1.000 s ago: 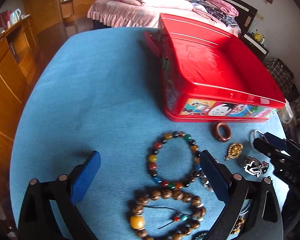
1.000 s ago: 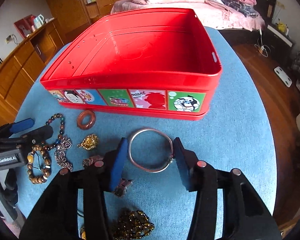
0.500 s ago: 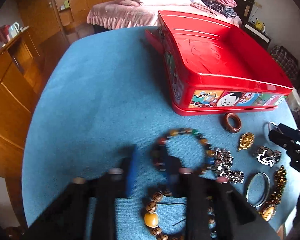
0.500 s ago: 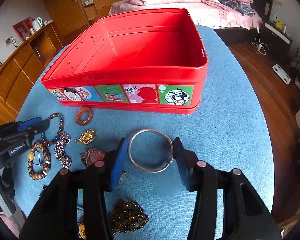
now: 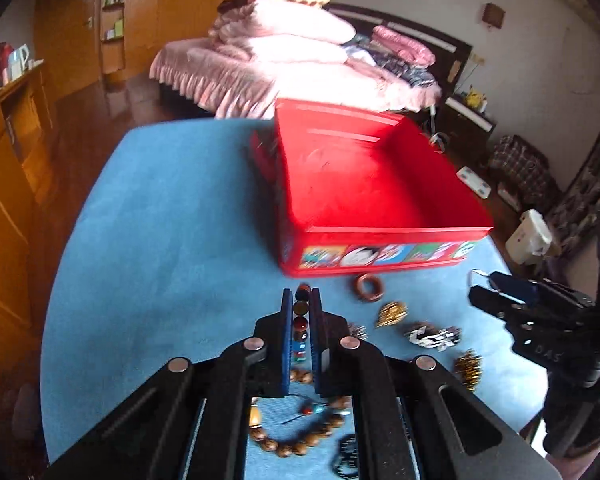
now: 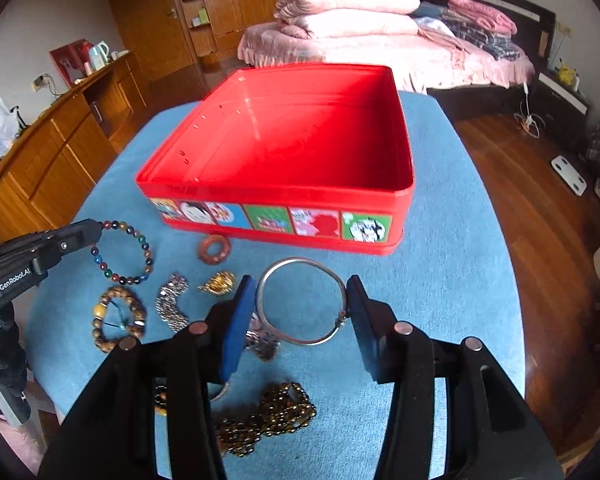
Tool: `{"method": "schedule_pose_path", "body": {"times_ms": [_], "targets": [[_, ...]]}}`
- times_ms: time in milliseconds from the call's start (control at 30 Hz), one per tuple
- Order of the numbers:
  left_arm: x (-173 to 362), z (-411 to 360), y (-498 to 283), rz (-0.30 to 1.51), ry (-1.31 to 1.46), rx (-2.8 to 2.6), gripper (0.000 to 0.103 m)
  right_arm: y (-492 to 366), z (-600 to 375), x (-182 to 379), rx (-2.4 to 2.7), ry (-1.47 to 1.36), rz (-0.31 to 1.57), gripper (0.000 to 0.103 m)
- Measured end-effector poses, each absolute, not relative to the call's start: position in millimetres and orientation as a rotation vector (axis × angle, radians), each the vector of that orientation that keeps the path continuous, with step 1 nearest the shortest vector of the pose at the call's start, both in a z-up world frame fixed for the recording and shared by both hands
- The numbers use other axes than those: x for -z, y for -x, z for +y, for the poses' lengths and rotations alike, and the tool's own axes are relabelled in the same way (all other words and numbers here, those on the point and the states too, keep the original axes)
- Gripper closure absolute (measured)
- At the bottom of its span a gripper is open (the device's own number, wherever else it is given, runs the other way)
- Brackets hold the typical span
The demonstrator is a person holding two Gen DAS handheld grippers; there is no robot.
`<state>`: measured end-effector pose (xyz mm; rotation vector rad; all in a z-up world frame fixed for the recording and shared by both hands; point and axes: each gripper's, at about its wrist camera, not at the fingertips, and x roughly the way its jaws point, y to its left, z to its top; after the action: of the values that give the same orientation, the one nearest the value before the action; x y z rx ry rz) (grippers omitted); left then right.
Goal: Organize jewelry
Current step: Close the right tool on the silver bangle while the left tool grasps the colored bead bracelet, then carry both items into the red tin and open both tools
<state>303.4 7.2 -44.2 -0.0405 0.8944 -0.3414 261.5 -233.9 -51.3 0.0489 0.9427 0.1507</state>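
Note:
My left gripper (image 5: 301, 300) is shut on the multicoloured bead bracelet (image 5: 300, 320) and holds it lifted off the blue table; from the right wrist view the bracelet (image 6: 124, 252) hangs from the left gripper's tip (image 6: 94, 229). My right gripper (image 6: 302, 300) is shut on the silver bangle (image 6: 302, 300), held raised in front of the open red tin box (image 6: 276, 168). In the left wrist view the box (image 5: 376, 196) stands ahead to the right, and the right gripper (image 5: 488, 288) shows with the bangle's edge.
On the blue table (image 6: 452, 280) lie a brown ring (image 6: 215, 247), a gold pendant (image 6: 218, 282), a silver chain piece (image 6: 172, 304), a wooden bead bracelet (image 6: 118, 318) and a dark gold bead necklace (image 6: 268, 420). A wooden cabinet (image 6: 60, 140) and a bed (image 6: 380, 40) stand beyond.
My left gripper has closed on the multicoloured bracelet and lifted it from the table. My right gripper has risen with the bangle still held.

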Motion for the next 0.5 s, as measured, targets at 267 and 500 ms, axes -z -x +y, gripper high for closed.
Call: {"method": "schedule_pose_path", "body": {"times_ms": [267, 500], "targets": [[-8, -19, -319, 0.780, 0.068, 0.427, 0.095, -281, -233, 8, -0.153, -0.030, 0.859, 0.057], [-8, -49, -374, 0.781, 0.093, 0.437, 0.095, -343, -245, 20, -0.121, -0.049, 0.875, 0.057]]}}
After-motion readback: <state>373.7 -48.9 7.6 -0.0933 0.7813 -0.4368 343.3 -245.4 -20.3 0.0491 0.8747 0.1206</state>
